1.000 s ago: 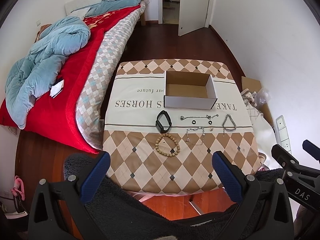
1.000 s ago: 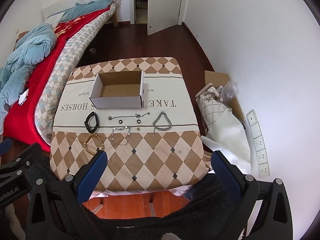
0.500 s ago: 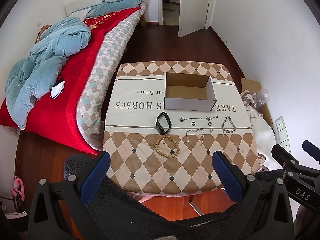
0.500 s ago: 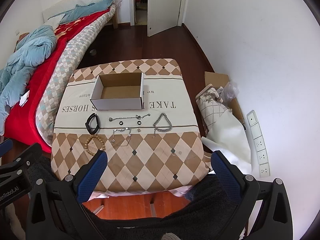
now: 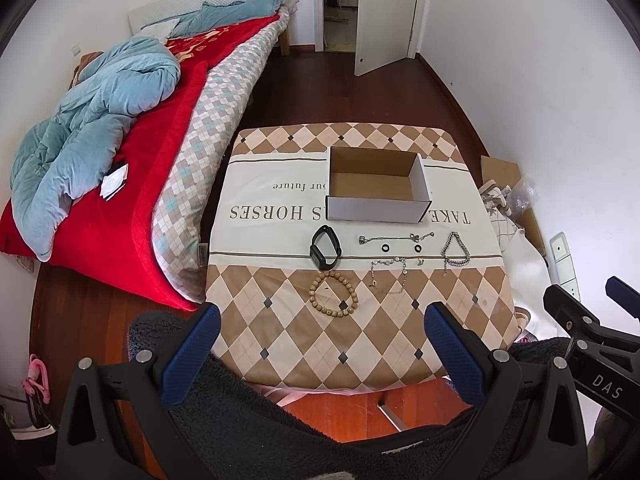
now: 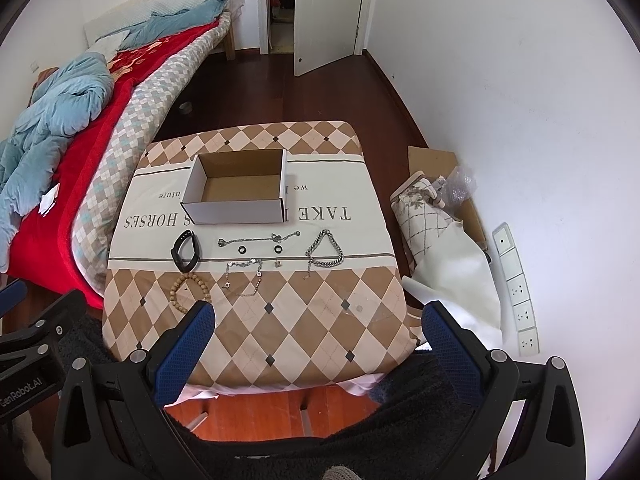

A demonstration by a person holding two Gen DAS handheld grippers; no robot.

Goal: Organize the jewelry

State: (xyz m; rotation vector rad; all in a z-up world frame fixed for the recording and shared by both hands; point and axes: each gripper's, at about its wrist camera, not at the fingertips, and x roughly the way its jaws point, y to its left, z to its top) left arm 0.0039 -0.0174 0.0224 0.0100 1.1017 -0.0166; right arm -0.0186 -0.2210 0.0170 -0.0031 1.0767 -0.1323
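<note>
Both grippers (image 5: 320, 334) (image 6: 318, 330) spread, empty | table (image 5: 360, 344) near edge below | box (image 5: 376, 208) far

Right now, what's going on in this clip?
A person holds two grippers above a cloth-covered table, both open and empty: the left gripper and the right gripper. Neither touches anything. An empty cardboard box sits at the far side. In front of it lie a black band, a wooden bead bracelet, two small black rings, and several silver chains. Nothing is in the box yet.
</note>
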